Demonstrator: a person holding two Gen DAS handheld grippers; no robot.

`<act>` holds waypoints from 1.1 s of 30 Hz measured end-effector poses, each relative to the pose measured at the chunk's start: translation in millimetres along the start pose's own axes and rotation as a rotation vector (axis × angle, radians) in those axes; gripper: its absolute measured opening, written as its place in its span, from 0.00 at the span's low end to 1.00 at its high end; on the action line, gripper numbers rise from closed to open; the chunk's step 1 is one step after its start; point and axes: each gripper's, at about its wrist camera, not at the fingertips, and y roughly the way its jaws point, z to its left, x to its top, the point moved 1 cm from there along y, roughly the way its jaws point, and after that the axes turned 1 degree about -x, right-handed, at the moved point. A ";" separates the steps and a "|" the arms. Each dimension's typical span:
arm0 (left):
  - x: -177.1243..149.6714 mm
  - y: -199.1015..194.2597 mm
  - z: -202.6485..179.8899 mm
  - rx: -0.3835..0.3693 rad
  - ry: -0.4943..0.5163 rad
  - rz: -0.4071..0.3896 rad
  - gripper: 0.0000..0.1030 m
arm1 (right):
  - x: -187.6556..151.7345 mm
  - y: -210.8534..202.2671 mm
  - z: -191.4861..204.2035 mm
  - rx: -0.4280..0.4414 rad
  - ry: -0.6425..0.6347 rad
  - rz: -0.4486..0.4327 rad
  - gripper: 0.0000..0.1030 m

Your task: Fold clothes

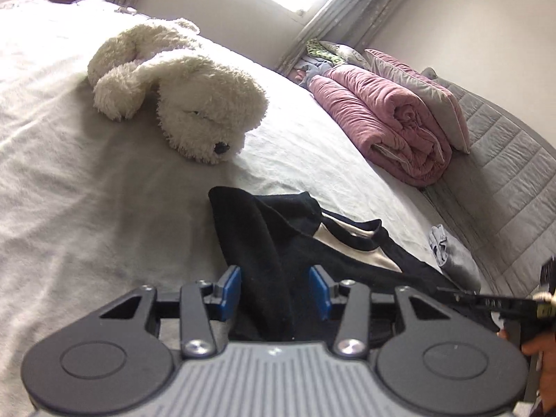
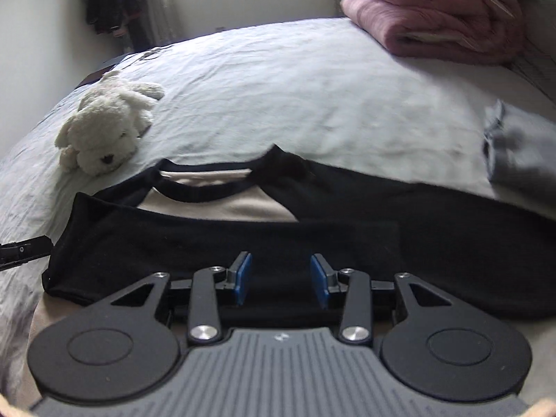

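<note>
A black-and-cream shirt point(image 2: 243, 232) lies on a white bed point(image 2: 278, 87), collar away from the viewer. One black sleeve is laid across the chest; the other trails out to the right.

The left gripper point(image 1: 274, 290) hovers over the shirt's left edge, blue pads parted, with dark cloth between them but not pinched. The right gripper point(image 2: 281, 279) hangs over the crossed sleeve, also spread wide and holding nothing.

The shirt appears partly folded. To fold well, each gripper should probably pinch only the layers meant to move, lift evenly and keep edges straight.

A plush dog point(image 2: 104, 128) lies near the collar. A rolled pink blanket point(image 1: 385, 118) sits at the headboard and a grey cloth point(image 1: 451, 253) lies beside the shirt.

No brand, label or writing can be read.
</note>
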 end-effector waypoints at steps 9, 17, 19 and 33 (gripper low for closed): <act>-8.6 -4.3 -21.3 0.149 -0.001 0.063 0.44 | -39.3 8.0 -53.5 0.234 0.416 -0.022 0.41; -35.2 -38.1 -19.4 0.326 0.093 0.067 0.57 | -10.1 13.8 -46.7 0.210 0.480 -0.122 0.08; -39.6 -44.5 -18.9 0.338 0.097 0.053 0.61 | 5.8 -1.9 -36.6 0.221 0.448 -0.165 0.08; -46.9 -8.5 -54.9 0.383 0.311 -0.064 0.44 | 157.2 -80.2 72.9 0.346 0.232 -0.305 0.08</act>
